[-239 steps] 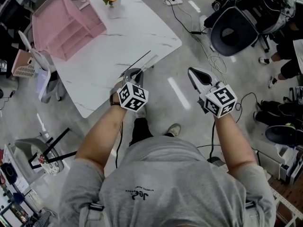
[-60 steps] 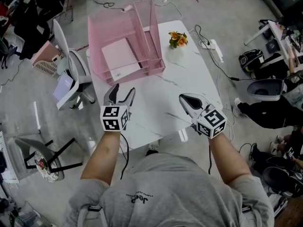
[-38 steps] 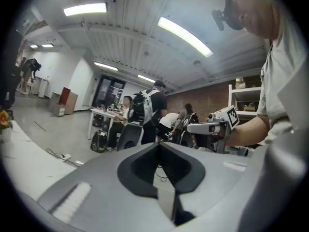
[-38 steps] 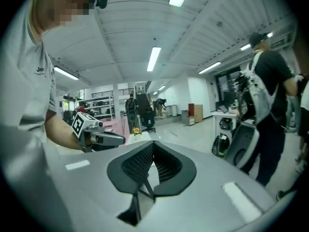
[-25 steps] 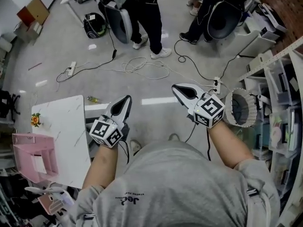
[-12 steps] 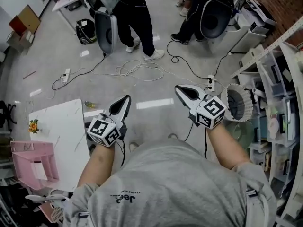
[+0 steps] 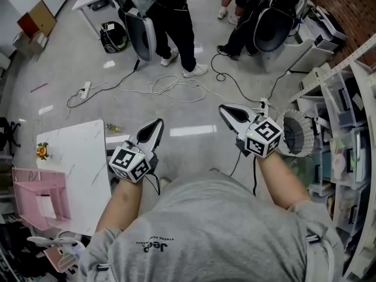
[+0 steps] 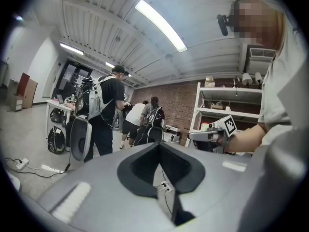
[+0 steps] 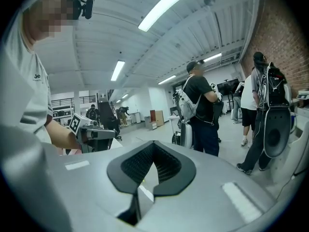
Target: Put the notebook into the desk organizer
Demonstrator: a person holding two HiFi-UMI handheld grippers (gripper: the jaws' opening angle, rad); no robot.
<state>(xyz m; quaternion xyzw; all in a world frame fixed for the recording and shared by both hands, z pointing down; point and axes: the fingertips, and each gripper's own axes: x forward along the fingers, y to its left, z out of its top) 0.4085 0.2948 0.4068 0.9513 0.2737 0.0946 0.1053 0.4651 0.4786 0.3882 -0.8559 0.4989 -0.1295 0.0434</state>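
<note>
Both jaws pinched together, empty: left gripper [image 7: 154,128], right gripper [image 7: 230,111]. Notebook [image 7: 43,205] lies in pink desk organizer [image 7: 26,184] at table [image 7: 82,157] left edge, flowers [image 7: 42,151] beside. Cables [image 7: 170,87], people [image 7: 173,16], chairs [image 7: 144,37] ahead. Shirt [image 7: 205,228] print unreadable.

A white marble-patterned table [image 7: 76,163] carries a small bunch of orange flowers [image 7: 42,151] at its left edge. Beyond the table lie a white power strip [image 7: 85,89] and tangled cables [image 7: 170,87]; farther off stand people in dark trousers [image 7: 176,16].
</note>
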